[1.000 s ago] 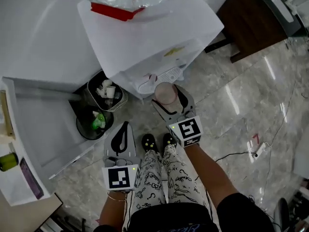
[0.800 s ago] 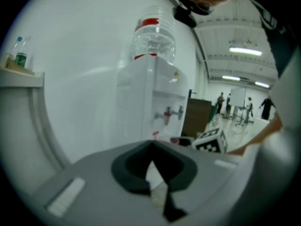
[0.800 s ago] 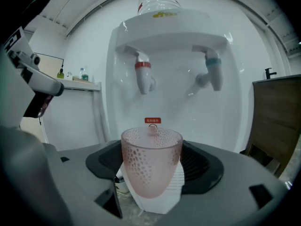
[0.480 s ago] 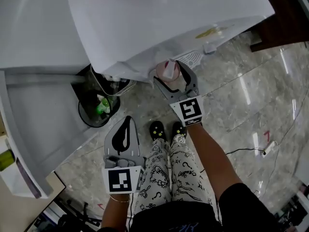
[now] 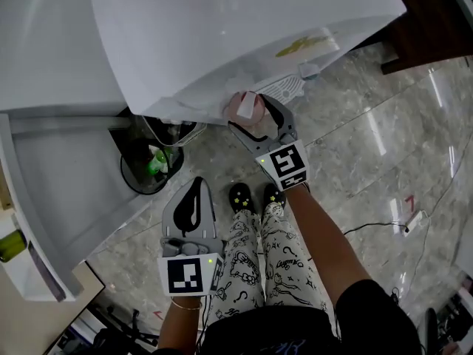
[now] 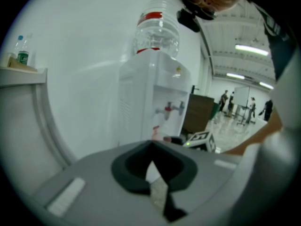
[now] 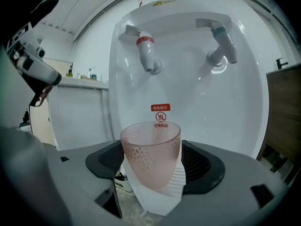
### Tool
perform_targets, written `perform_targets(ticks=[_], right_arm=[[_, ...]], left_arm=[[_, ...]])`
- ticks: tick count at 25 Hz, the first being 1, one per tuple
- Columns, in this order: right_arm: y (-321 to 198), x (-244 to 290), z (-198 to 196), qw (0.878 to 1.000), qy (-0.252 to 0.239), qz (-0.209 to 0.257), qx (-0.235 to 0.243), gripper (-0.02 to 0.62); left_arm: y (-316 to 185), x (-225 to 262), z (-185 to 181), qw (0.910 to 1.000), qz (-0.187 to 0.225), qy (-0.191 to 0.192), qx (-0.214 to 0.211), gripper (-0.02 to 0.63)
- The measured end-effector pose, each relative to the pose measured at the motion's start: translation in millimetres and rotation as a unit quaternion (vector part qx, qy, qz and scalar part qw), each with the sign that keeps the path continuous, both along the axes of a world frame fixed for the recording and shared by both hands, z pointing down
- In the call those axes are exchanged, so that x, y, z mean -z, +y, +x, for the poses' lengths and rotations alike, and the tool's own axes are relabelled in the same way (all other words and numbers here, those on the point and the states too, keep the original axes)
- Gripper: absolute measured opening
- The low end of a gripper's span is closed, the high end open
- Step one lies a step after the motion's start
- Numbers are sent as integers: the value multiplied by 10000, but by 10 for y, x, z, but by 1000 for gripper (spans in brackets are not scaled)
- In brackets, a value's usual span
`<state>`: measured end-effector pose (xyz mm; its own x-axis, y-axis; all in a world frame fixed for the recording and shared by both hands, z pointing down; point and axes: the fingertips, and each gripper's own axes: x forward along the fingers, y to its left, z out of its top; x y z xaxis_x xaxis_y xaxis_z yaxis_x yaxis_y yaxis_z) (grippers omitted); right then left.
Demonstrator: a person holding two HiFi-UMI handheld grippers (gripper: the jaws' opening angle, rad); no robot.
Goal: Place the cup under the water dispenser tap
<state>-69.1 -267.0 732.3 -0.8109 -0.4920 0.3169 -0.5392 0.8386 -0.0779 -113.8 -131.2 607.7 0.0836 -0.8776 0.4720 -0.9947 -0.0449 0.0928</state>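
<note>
Right gripper point(image 5: 255, 120) is clamping the pink cup point(image 7: 151, 149), holding it below the red tap point(image 7: 146, 53) of the white water dispenser point(image 7: 188, 93). Left gripper point(image 5: 193, 187) is hanging closed and empty over the glossy marble floor point(image 5: 369, 139).

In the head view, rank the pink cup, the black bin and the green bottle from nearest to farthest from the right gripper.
1. Pink cup: held between the jaws of the right gripper, against the dispenser front.
2. Black bin: lower left of that gripper, beside the dispenser.
3. Green bottle: at the picture's far left edge.
</note>
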Motion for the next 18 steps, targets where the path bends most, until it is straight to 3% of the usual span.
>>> perform_targets(ticks=[4,18], right_arm=[[-3,-60,-7,9990,402,180,15,356],[224,314,342,9986,-359,-373,142,367]], left_arm=[[30,0,73,10000,-20,-17,-81,0],[92,147,19,9999,-16,-75,131,0]])
